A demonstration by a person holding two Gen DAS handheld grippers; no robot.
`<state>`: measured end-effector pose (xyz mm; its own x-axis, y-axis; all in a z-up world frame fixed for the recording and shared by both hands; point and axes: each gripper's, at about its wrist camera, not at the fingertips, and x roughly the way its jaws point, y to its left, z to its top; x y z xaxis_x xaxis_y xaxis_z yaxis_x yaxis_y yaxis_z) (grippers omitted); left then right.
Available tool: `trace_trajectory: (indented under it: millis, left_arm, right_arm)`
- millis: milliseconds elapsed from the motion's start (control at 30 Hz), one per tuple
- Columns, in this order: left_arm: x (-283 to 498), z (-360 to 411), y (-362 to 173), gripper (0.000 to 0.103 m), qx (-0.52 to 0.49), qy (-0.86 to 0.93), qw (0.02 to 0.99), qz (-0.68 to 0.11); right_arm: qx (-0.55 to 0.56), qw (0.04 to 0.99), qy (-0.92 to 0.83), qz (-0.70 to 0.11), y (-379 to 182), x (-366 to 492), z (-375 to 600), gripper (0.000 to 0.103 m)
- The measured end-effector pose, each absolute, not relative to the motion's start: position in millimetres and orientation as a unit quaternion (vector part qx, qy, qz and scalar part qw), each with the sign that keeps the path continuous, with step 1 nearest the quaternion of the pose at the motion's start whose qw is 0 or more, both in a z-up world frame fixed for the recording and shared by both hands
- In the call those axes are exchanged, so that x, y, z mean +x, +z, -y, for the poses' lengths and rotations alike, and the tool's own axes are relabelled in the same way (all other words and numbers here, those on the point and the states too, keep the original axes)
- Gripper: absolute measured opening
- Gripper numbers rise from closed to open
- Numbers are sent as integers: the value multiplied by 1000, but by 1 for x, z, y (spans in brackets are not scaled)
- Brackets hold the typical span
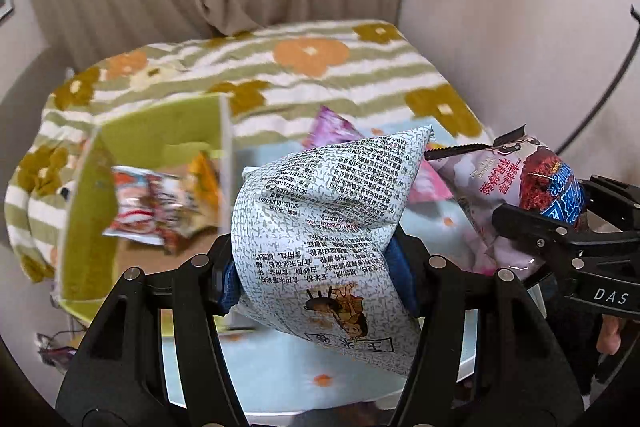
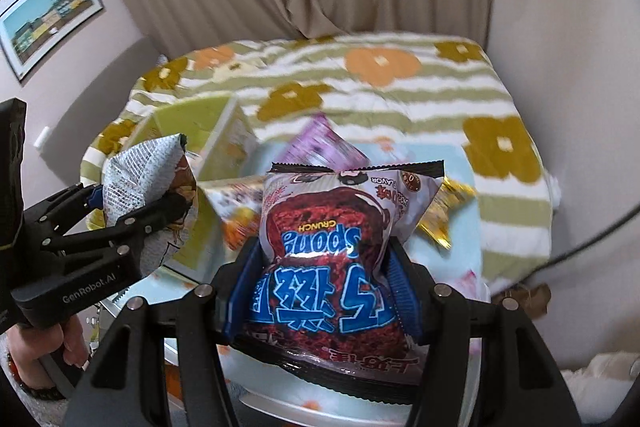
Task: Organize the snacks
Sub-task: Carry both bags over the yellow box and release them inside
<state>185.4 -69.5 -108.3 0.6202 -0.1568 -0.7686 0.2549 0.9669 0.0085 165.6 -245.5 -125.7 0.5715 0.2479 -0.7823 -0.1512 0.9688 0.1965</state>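
Now | left tongs (image 1: 320,259) clamp white packet (image 1: 324,211) | right tongs (image 2: 320,291) clamp Sponge bag (image 2: 332,259)

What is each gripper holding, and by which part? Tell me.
The left gripper pinches the white bag across its lower middle. The right gripper pinches the Sponge Crunch bag across its middle.

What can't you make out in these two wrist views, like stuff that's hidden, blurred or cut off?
- Green box contents, left wrist view: packets inside are motion-blurred, unreadable.
- Purple packet, right wrist view: lower part hidden behind the chocolate snack bag.
- Gold packet, right wrist view: mostly covered by that bag.
- Person's hand: cut off by the frame edge.
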Motion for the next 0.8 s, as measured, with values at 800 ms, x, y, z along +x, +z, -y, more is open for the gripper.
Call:
trace_trajectory:
  millis: [800]
  left_arm:
    - [264, -175, -168, 57, 33, -78, 867, -491]
  right_arm:
    - [65, 872, 139, -464, -150, 238, 6, 56]
